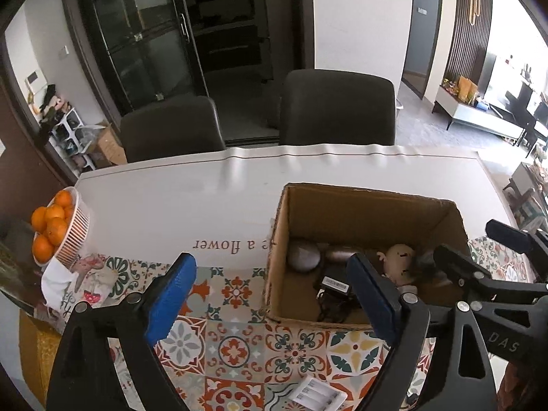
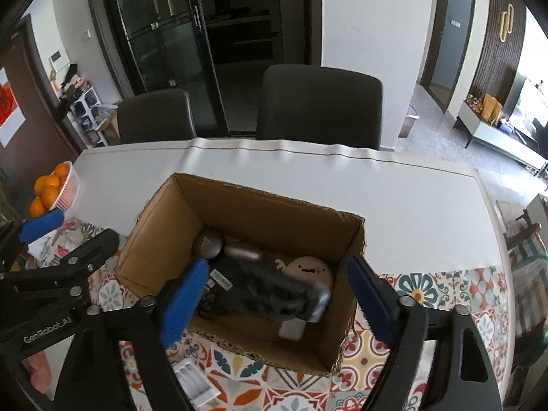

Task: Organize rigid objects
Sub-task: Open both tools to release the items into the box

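While open, right claw (image 2: 277, 294), above box (image 2: 239, 202)

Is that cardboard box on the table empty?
No: the cardboard box already holds several things, among them a beige smiling figure and a dark charger block.

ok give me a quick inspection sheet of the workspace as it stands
surface: white table with a patterned tile mat along the near edge
job's things: open cardboard box holding a round grey device, a black adapter with a label, a beige smiley figure and a dark object; white battery charger outside on the mat
clutter: basket of oranges, cloth bundle beside it
grippers: left gripper open, nothing held; right gripper open over the box, nothing held
cables: black cord coiled by the adapter
surroundings: two dark chairs, glass cabinet
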A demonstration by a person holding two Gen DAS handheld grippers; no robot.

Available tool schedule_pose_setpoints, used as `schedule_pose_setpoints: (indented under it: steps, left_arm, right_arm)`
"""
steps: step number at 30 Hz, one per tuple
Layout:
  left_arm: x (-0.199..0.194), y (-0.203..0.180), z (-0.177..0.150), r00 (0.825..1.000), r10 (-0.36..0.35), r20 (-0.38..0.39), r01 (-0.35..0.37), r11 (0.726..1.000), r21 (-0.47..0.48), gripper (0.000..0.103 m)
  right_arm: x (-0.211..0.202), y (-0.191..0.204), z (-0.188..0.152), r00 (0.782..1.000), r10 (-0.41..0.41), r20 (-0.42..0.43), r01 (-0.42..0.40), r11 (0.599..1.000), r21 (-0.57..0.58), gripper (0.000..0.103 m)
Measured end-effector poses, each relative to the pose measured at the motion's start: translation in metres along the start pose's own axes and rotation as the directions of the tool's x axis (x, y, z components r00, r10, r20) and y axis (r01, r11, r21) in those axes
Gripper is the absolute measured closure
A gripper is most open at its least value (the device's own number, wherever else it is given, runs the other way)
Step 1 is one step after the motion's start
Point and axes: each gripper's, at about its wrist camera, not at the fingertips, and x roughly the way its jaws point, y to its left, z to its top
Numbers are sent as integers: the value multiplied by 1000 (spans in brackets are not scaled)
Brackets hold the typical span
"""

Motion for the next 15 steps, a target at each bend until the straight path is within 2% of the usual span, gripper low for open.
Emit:
schedule_pose_setpoints:
  steps: [5,15]
  left_arm:
    - [-9,0,-7,1000,4,21,-4,1000,3,13]
    - [-30,-9,-35,1000,-16,25,15,1000,5,13]
  right_arm:
    - [-7,2,-8,1000,-12,8,12,1000,-1,18]
    - [-41,-4,-36,994,-90,69,90,996,2,18]
